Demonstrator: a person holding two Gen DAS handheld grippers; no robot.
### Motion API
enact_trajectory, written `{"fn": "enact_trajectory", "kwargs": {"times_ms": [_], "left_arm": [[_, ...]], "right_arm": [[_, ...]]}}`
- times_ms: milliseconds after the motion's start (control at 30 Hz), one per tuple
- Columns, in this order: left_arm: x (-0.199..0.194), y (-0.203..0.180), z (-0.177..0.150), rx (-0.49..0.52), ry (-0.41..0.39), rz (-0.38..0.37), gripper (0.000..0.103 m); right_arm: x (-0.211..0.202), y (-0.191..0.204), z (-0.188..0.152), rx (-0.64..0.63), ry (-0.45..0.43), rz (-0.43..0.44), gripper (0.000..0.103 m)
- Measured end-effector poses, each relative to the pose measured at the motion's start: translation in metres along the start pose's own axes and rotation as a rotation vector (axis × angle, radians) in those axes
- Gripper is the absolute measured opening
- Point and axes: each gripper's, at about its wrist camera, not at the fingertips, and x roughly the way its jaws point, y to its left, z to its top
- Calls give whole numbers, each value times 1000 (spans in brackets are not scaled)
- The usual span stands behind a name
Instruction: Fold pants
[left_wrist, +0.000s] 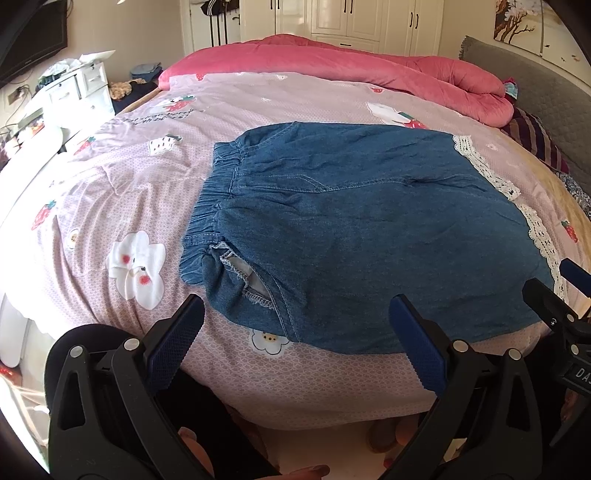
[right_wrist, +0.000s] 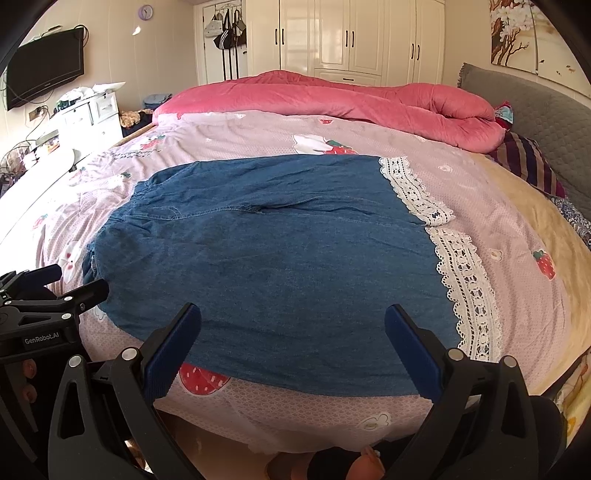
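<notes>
Pants (left_wrist: 369, 229) lie flat on the bed (left_wrist: 295, 387), near edge toward you; left gripper (left_wrist: 295, 332) and right gripper (right_wrist: 291, 336) hover there, jaws wide, empty, ready to pinch.

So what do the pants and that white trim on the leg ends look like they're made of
The pants look like soft, lightweight denim: matte blue weave, contrast stitching, and a gathered waistband that seems elasticated. The trim looks like white cotton lace, with openwork holes and a scalloped edge, though the fibre itself cannot be told.

Pants (left_wrist: 369, 229) flat on bed (left_wrist: 110, 199)
</notes>
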Motion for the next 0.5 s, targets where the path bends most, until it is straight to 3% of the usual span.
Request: {"fn": "enact_trajectory", "kwargs": {"times_ms": [500], "left_arm": [[-2,1,2,-3,-5,2,94]], "right_arm": [[1,-1,0,-3,1,0,99]]}}
